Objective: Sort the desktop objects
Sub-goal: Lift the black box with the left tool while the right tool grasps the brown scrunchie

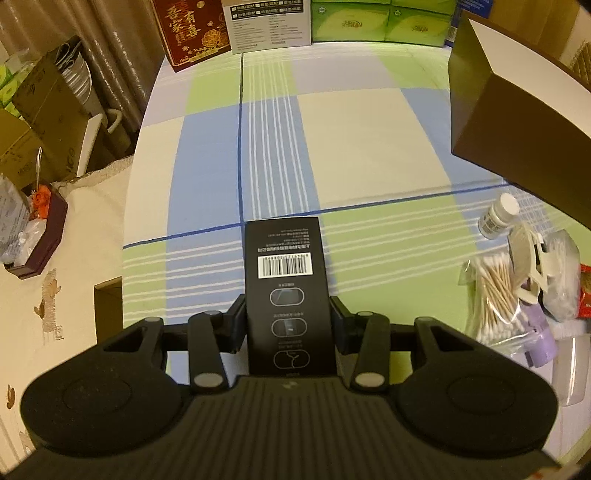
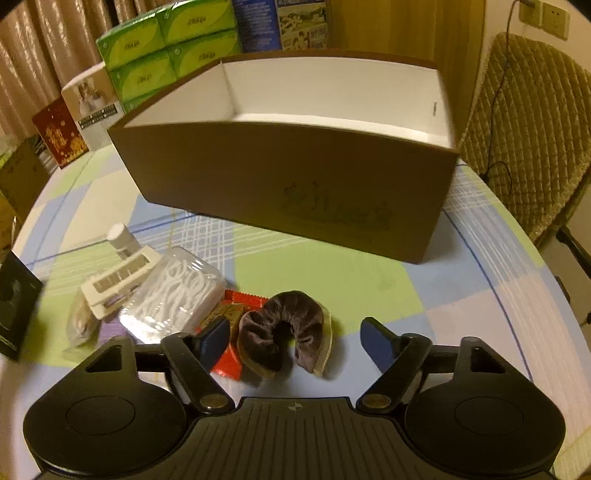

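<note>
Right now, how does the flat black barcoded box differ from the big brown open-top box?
The flat black barcoded box is slim, sealed and clamped in the left gripper; the big brown open-top box is broad, white-lined, empty as far as visible, and rests on the checked tablecloth. Both are rectangular.

Black barcoded box, gripper-clamped

The counter wore a checked cloth of green, blue and cream with thin white stripes. A large brown open box, white inside, stood on it. Near the box lay a cluster: a small white bottle, a bag of cotton swabs, a clear packet of white floss picks, a red wrapper and a dark brown scrunchie. At the far edge stood green tissue packs and a red box.
</note>
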The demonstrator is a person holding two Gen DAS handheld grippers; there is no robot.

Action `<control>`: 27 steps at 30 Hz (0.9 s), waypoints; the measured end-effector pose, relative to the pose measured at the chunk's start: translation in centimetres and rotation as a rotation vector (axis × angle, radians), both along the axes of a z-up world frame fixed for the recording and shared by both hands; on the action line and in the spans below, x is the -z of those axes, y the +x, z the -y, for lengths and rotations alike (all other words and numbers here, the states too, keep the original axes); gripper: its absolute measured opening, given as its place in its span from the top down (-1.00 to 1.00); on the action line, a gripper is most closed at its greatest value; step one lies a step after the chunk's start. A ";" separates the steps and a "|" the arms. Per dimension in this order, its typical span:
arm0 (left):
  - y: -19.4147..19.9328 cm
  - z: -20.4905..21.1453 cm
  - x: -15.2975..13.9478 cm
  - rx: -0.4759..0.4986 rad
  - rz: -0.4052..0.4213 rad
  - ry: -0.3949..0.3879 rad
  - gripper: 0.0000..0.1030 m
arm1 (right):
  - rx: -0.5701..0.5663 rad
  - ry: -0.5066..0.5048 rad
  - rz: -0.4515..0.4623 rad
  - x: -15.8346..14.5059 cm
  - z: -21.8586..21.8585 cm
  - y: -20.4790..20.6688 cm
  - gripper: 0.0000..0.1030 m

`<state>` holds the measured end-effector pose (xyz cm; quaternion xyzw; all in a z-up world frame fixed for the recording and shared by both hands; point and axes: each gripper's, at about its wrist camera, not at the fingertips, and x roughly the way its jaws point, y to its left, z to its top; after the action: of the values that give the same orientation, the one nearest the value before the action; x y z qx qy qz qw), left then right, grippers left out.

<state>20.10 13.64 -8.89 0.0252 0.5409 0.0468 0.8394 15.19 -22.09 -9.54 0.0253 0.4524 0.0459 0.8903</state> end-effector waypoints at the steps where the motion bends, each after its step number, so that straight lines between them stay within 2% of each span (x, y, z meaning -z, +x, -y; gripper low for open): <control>1: 0.0 0.0 0.0 0.001 0.001 0.001 0.23 | -0.005 -0.006 -0.006 0.4 -0.1 0.2 -0.39; 3: 0.1 0.2 0.1 0.005 0.004 0.010 0.23 | -0.020 -0.015 -0.024 1.3 -0.3 0.7 -0.35; 4: 0.2 0.3 0.1 0.006 0.003 0.011 0.24 | -0.026 -0.026 -0.028 1.7 -0.4 0.7 -0.21; 5: 0.2 0.3 0.2 0.006 0.002 0.010 0.24 | -0.036 -0.043 -0.040 2.2 -0.4 0.8 0.03; 6: 0.2 0.3 0.3 0.007 0.001 0.010 0.24 | -0.048 -0.058 -0.060 2.7 -0.4 0.9 0.04; 14: 0.3 0.8 0.9 0.045 0.007 0.026 0.26 | -0.067 0.002 -0.055 1.9 1.1 -0.1 0.70; 20: -0.2 2.1 0.2 0.089 0.021 0.006 0.26 | -0.072 0.037 -0.049 -0.1 1.9 -1.0 0.72; 27: -0.4 4.5 -3.2 0.155 0.085 -0.018 0.26 | -0.077 0.066 -0.012 -3.3 2.7 -1.7 0.72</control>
<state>19.70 9.15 -5.74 0.0575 0.5015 -0.0220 0.8630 13.49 -24.80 -6.24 0.0376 0.4568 0.0949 0.8837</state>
